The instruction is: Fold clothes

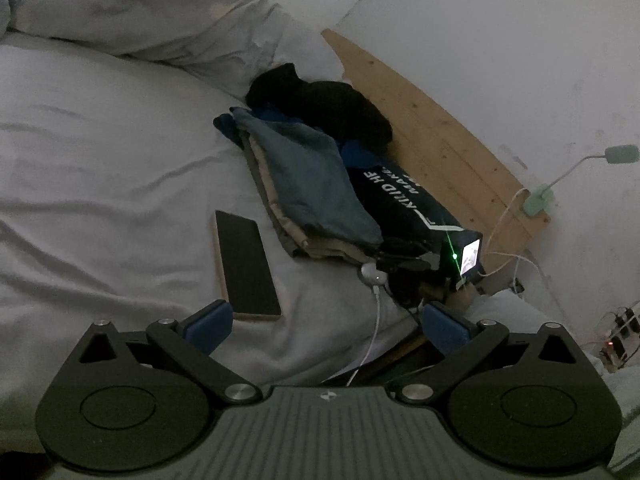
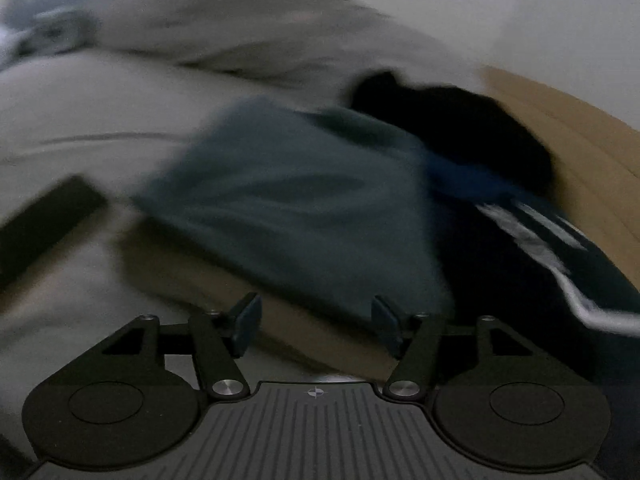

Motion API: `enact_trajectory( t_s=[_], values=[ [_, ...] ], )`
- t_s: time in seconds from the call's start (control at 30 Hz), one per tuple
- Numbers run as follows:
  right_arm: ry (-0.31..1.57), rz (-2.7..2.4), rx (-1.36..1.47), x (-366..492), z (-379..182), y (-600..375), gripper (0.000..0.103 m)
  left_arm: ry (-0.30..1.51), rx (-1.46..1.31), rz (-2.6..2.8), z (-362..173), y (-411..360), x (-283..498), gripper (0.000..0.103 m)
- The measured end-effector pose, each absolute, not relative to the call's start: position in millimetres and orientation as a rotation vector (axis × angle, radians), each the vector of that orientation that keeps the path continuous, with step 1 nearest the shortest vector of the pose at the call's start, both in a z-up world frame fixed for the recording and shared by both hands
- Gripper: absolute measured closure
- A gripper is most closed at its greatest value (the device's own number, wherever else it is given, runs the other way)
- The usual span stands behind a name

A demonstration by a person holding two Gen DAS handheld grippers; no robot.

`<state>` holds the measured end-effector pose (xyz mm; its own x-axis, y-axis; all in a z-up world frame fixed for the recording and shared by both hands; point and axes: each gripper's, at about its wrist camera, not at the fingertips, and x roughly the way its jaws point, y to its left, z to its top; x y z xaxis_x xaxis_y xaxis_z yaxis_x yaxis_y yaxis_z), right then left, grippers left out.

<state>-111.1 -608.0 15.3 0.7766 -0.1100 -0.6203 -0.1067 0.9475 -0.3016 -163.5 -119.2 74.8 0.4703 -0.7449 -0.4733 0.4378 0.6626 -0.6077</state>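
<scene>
Left wrist view: the left gripper (image 1: 324, 322) fills the bottom of the frame, its jaws wide apart and holding nothing, over the pale grey bed sheet (image 1: 100, 152). Centre frame sits a pile of clothes: a folded teal-blue garment (image 1: 316, 188) lies flat on top of a folded khaki garment (image 1: 288, 232); to its right is a navy garment with white lettering (image 1: 404, 200), and above it, toward the upper middle, a crumpled black garment (image 1: 328, 108). A black slab-shaped phone (image 1: 246, 264) lies on the sheet just left of the pile, a white charging cable (image 1: 376, 316) runs down at lower centre, and a wooden headboard plank (image 1: 440, 136) borders the pile on the right, with a mint clip-on lamp (image 1: 540, 198) at its end.

Right wrist view: heavily blurred. The right gripper (image 2: 316, 324) has its jaws apart and empty, close over the near edge of the teal-blue garment (image 2: 288, 208) and the khaki layer (image 2: 224, 280) at lower centre; the black garment (image 2: 460, 124) is upper right.

The teal and khaki pieces lie folded; the black one looks bunched, so the scene fits either a nearly finished pile or one with pieces left. Risks, as I judge them: a grab near the pile's edge could catch both layers and undo the folds, and the cable or phone could be snagged or swept off the bed.
</scene>
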Motion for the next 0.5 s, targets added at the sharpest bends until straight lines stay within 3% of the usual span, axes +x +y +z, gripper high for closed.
enact_trajectory(
  t_s=[0.17,0.27,0.5],
  values=[
    [0.677,-0.053,-0.069,-116,25,-619,0.037,0.704,-0.408,-0.723,94,-121,-174,0.000],
    [0.618,0.032,-0.077,-132,50,-579,0.019,0.649,-0.398,-0.679,108,-114,-181,0.000],
    [0.508,0.271,-0.166,-182,125,-472,0.007,0.490,-0.301,-0.542,152,-85,-211,0.000]
  ],
)
